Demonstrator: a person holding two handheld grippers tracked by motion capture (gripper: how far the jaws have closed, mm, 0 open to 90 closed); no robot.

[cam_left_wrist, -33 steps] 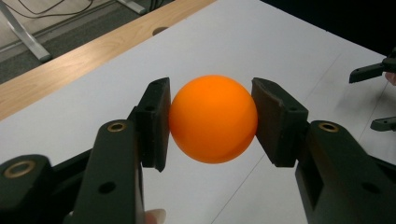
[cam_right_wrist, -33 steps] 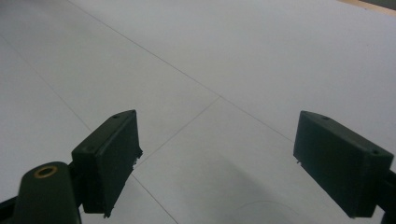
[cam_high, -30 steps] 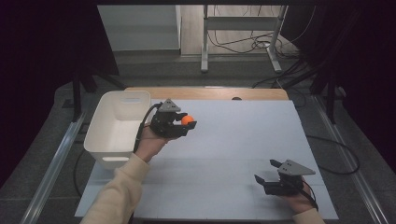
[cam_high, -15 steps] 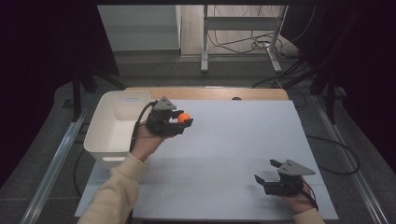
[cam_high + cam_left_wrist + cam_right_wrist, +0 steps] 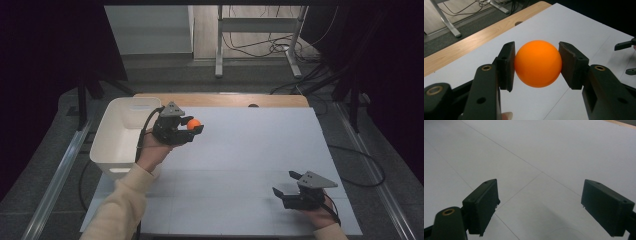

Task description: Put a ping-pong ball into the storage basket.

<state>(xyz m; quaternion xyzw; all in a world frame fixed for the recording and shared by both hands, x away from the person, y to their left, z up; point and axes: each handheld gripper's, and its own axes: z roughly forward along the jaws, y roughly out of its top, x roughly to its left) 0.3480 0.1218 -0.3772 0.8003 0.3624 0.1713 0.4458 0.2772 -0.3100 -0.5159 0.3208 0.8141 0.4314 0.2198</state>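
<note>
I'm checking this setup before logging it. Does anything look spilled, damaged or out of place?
Nothing stands out. The left gripper holds the orange ball squarely between its pads, beside the white bin, which sits upright. The right gripper is open over the white table cover, which lies flat.

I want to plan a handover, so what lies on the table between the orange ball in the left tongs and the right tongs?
Nothing: in the high view, bare white sheet separates the orange ball, clamped in the left tongs, from the open right tongs.

Grey floor [image 5: 60, 165], metal table legs [image 5: 219, 45], dark surroundings.
</note>
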